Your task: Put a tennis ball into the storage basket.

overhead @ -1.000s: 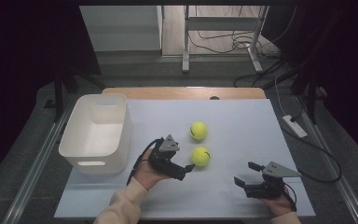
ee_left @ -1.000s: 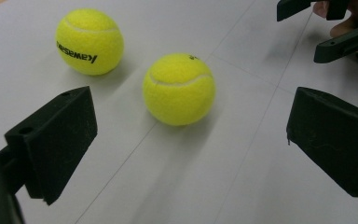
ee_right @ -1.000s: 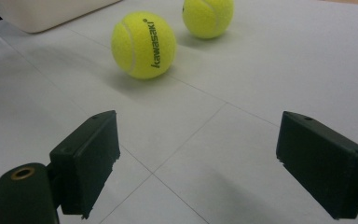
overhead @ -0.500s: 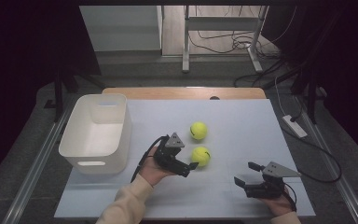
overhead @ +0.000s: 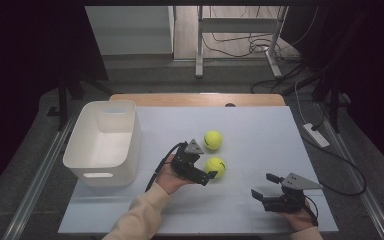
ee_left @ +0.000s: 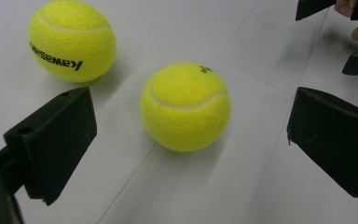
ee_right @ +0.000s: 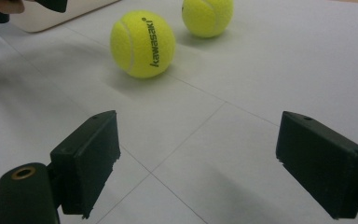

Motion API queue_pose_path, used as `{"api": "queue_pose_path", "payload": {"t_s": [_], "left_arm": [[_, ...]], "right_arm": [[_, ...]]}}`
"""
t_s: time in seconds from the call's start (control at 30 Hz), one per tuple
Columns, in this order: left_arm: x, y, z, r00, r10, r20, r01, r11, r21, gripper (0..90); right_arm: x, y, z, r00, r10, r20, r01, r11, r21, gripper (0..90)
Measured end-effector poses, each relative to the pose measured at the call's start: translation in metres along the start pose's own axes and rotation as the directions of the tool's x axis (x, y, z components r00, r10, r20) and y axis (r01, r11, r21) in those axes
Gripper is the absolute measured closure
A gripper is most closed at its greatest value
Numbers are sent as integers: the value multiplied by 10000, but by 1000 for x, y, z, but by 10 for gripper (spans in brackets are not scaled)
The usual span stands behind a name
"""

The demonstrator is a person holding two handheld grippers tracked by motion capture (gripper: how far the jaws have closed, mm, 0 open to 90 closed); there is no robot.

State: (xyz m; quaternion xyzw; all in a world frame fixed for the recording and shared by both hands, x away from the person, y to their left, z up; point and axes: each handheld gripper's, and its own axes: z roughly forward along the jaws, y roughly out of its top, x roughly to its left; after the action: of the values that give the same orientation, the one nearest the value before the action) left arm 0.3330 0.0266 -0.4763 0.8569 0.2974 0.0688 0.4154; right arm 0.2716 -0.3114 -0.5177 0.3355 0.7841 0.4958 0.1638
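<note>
A smooth, pale blue-grey tabletop (overhead: 260, 135), made of flat panels with thin seams, carries everything. At its left stands a white plastic bin (overhead: 103, 142), rectangular with rounded corners and a handle slot in its near wall; nothing lies inside it. Near the middle rest two fuzzy yellow tennis balls: the far ball (overhead: 213, 140) and, just nearer, the near ball (overhead: 215, 167), apart from each other. The left claw (overhead: 206, 172) is spread wide, its blocky black jaws flanking the near ball without touching it in the left gripper view (ee_left: 185, 106). Compared with a second ago, this claw has moved right and closed in on that ball, while both balls lie where they were. The right claw (overhead: 262, 187) sits at the near right, spread wide and holding nothing, unmoved.
</note>
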Motion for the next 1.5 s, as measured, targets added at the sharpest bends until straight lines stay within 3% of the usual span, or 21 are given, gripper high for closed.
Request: {"api": "queue_pose_path", "payload": {"t_s": [0.77,1.23,1.5], "left_arm": [[4,11,27,9997,-163,176,153,9983,556,19],[5,10,41,9999,-43,94,34,9952,974,18],[6,8,49,9998,-168,147,151,9937,1110,18]], "right_arm": [[-1,0,0,10000,-7,4,7,10000,-23,134],[-1,0,0,10000,-45,65,45,10000,26,135],[-1,0,0,10000,-44,61,44,10000,42,135]]}}
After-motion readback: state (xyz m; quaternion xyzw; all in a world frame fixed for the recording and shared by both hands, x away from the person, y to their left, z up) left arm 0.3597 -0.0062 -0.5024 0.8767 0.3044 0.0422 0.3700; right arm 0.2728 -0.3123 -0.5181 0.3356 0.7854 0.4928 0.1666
